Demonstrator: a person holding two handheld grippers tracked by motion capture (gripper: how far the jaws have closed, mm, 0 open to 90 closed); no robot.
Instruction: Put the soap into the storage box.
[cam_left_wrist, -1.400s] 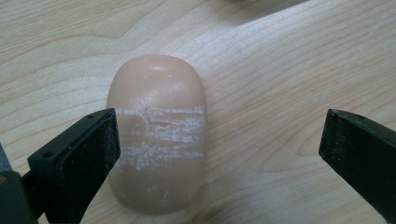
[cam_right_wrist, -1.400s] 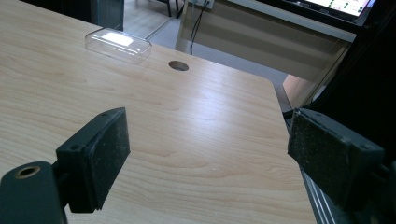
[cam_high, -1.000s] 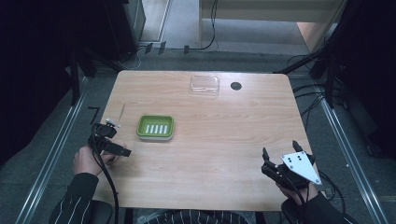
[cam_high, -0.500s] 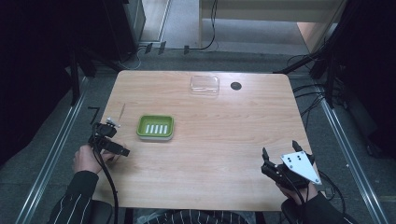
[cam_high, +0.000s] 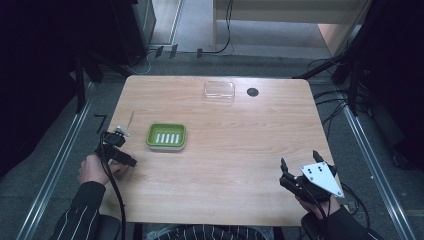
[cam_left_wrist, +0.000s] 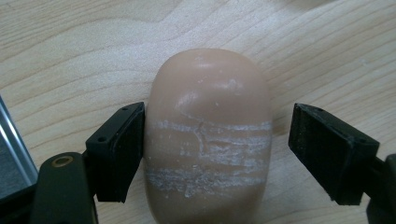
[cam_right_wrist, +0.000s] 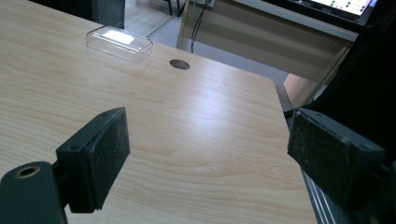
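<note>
Left tongs (cam_left_wrist: 215, 154) – closing round soap (cam_left_wrist: 208, 140), one pad touching | right tongs (cam_right_wrist: 219, 158) – wide, empty

Green dish (cam_high: 167, 136): I see it on the table's left half, slotted inside.
Clear lid (cam_high: 219, 90): I see it near the far edge, flat on the wood.
Round hole (cam_high: 252, 92): just right of that lid.
Table (cam_high: 240, 150): light wood, rounded corners.
</note>
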